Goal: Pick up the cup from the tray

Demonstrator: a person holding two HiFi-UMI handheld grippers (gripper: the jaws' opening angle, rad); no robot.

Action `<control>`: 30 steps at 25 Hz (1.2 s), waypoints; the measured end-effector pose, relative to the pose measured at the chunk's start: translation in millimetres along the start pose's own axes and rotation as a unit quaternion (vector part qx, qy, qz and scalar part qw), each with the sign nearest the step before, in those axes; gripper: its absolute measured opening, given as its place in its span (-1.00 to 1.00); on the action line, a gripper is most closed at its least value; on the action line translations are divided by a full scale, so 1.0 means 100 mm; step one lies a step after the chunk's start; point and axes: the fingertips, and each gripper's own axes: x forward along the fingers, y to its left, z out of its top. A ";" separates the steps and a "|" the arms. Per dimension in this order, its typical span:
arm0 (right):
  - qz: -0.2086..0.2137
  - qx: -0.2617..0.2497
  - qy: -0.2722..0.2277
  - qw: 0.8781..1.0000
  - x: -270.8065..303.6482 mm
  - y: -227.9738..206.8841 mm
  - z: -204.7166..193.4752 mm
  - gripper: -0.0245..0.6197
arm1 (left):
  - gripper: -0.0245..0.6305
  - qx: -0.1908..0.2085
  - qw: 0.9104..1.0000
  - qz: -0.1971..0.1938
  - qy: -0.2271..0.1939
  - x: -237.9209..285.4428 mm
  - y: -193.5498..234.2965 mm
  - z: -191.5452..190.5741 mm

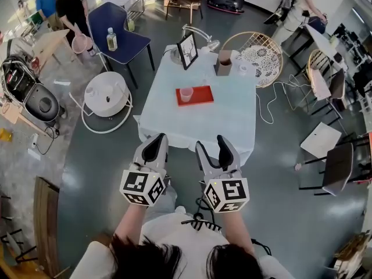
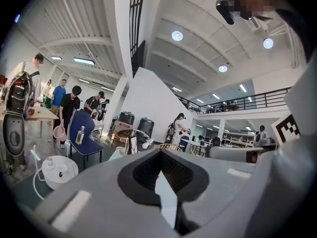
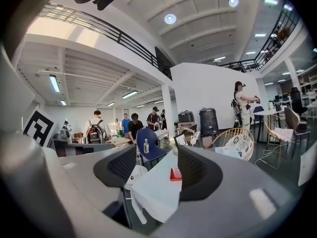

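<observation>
A translucent pink cup (image 1: 186,94) stands upright on the left part of a red tray (image 1: 201,96). The tray lies in the middle of a table under a pale cloth (image 1: 226,121). Both grippers hang in the air short of the table's near edge, well apart from the cup. My left gripper (image 1: 154,147) has its jaws together with nothing between them (image 2: 163,175). Beside it my right gripper (image 1: 215,151) stands open and empty (image 3: 157,170). Between the right jaws the tray (image 3: 176,174) shows far off; the cup is too small to make out there.
At the table's far end stand a framed picture (image 1: 188,50), a brown box (image 1: 224,63) and a desk lamp (image 1: 200,35). A blue chair (image 1: 119,31) with a bottle (image 1: 111,39) and a round white appliance (image 1: 107,95) sit left; a wicker chair (image 1: 256,54) is right.
</observation>
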 end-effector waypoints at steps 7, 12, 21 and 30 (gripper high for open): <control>0.001 0.010 0.023 1.000 0.44 -0.07 -0.01 -0.02 | -0.93 -0.003 1.000 -0.008 0.028 0.38 0.29 0.02; 0.001 -0.026 0.038 0.999 0.76 -0.07 0.02 0.00 | -0.93 -0.009 0.999 -0.017 0.037 0.62 0.47 0.09; -0.014 -0.021 0.054 0.998 1.30 -0.04 -0.09 0.11 | -0.93 0.006 0.997 -0.035 0.072 0.94 0.89 0.08; -0.003 -0.039 0.056 0.998 1.63 -0.10 -0.03 0.12 | -0.93 0.014 0.996 -0.041 0.080 1.25 1.10 0.15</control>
